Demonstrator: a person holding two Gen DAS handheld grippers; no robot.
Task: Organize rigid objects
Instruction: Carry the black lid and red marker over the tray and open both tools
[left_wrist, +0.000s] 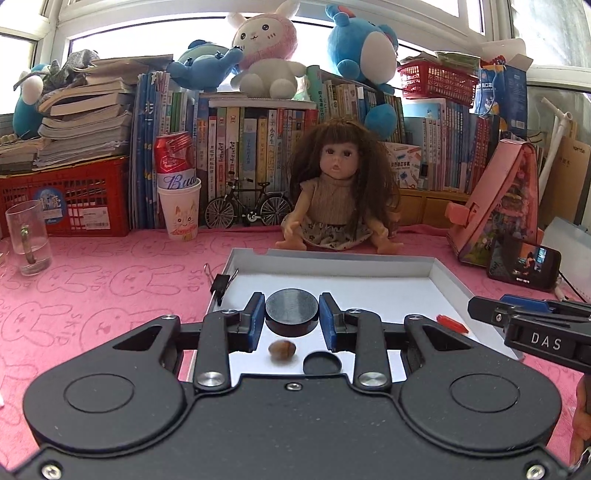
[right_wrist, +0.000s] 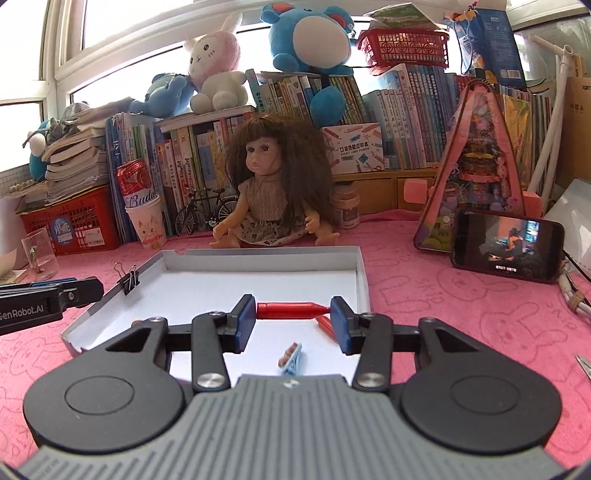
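Pink towelling printed with rabbit outlines covered the worktop (left_wrist: 110, 295), soft and napped beneath a shallow white cardboard box lid (right_wrist: 364, 284) with thin upright walls. Nearest the left camera, a small brown oval nut (left_wrist: 282, 352) and a flat dark disc (left_wrist: 322, 363) lay on the lid's smooth floor. Just above them the left tool (left_wrist: 291, 317) was closed narrowly on a thick black round puck (left_wrist: 291, 308), its blue pads pressed to opposite sides, the puck's flat face turned up and lifted clear of the floor. The tool pointed forward and somewhat downward toward the lid's far wall. In the right view, a small blue and brown folded piece (right_wrist: 291, 356) lay closest; beyond it the right tool (right_wrist: 293, 317) gripped a glossy red crayon (right_wrist: 290, 310) by its two ends, long axis lying crosswise, its tapered tip toward the right pad. A second red crayon (right_wrist: 325, 325) lay slanted under that pad. A black binder clip (right_wrist: 129, 282) pinched the lid's left wall. Farther back sat a long-haired doll (left_wrist: 338, 195), then rows of upright books (left_wrist: 240, 147) topped with plush toys.
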